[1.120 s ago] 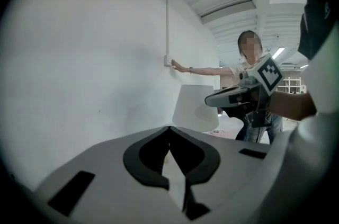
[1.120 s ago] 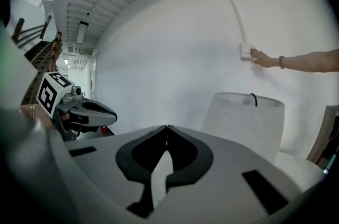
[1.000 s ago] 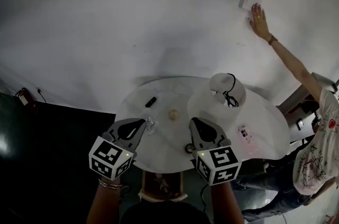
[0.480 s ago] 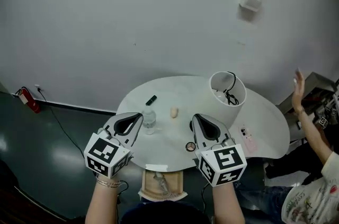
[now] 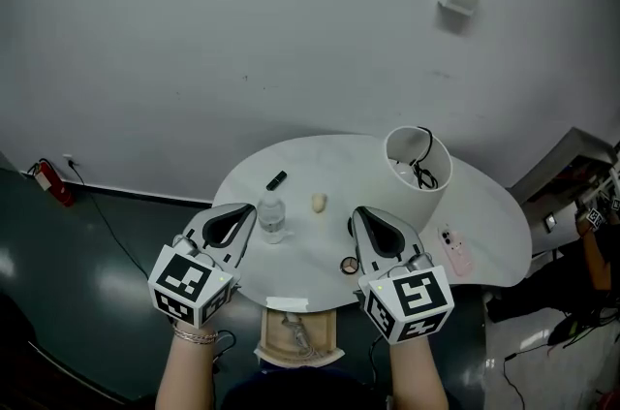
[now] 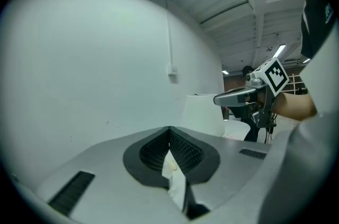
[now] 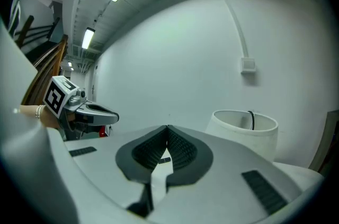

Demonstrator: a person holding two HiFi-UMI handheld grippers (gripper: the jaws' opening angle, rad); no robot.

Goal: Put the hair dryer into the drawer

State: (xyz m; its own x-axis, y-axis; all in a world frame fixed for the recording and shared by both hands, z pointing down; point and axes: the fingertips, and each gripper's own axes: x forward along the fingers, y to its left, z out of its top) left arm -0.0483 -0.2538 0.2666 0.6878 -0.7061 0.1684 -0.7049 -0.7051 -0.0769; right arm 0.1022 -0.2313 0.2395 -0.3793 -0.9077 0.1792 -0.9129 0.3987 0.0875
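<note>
Head view: your left tongs [image 5: 250, 212] and right tongs [image 5: 356, 215] are closed and empty; fetching hasn't begun. The hair dryer likely sits in the white tub [image 5: 412, 193], its cord [image 5: 422, 168] showing. Next, open the right tongs there.

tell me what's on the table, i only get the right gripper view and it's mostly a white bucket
observer: A clear water bottle stands on the table, just ahead of the left gripper.
operator: is the drawer open
observer: Yes. In the head view a wooden drawer is pulled out under the table's near edge.
operator: anything off to my right
observer: A pink phone lies flat on the table, to the right of the bucket and nearer to you.
</note>
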